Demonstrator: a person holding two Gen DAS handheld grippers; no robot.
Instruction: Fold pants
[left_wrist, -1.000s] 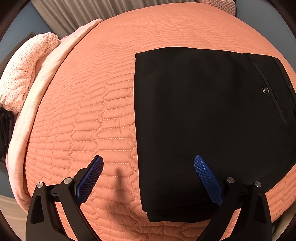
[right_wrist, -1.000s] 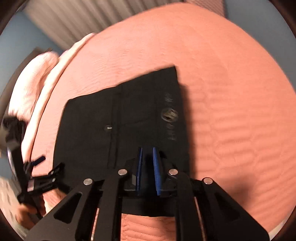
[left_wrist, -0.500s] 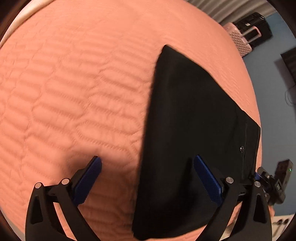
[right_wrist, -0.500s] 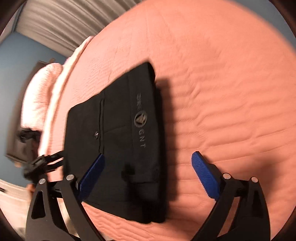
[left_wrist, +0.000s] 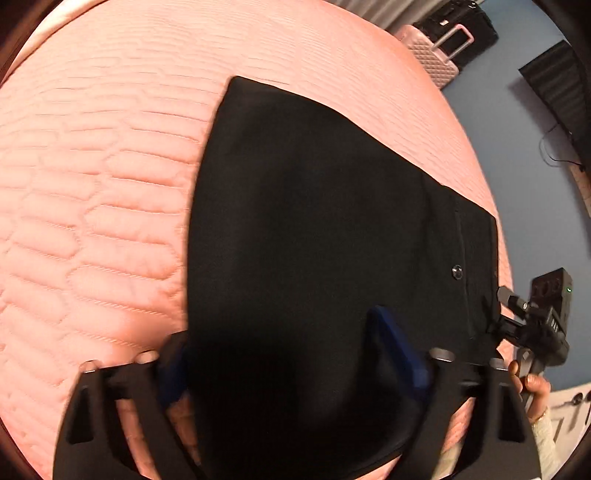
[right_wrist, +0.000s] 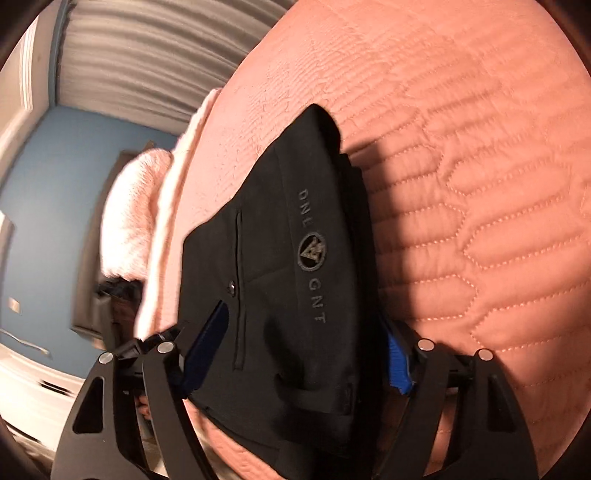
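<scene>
The black pants (left_wrist: 314, 221) lie folded into a flat rectangle on the pink quilted bed (left_wrist: 92, 184). In the right wrist view the pants (right_wrist: 295, 266) show a round logo and grey letters on the waistband side, with a pocket slit and button. My left gripper (left_wrist: 284, 350) is open, its blue fingers straddling the near left edge of the fold; the left finger is partly hidden by cloth. My right gripper (right_wrist: 303, 350) is open, its fingers either side of the waistband end. The right gripper also shows in the left wrist view (left_wrist: 532, 325).
A pale pink pillow and blanket (right_wrist: 136, 229) lie at the head of the bed. A pink suitcase (left_wrist: 436, 55) stands beyond the far edge. Blue floor (left_wrist: 517, 147) runs along the right side. Grey curtains (right_wrist: 147, 55) hang behind.
My right gripper has opened from shut and moved in low over the waistband end. My left gripper has swung round and closed in on the fold's near edge.
</scene>
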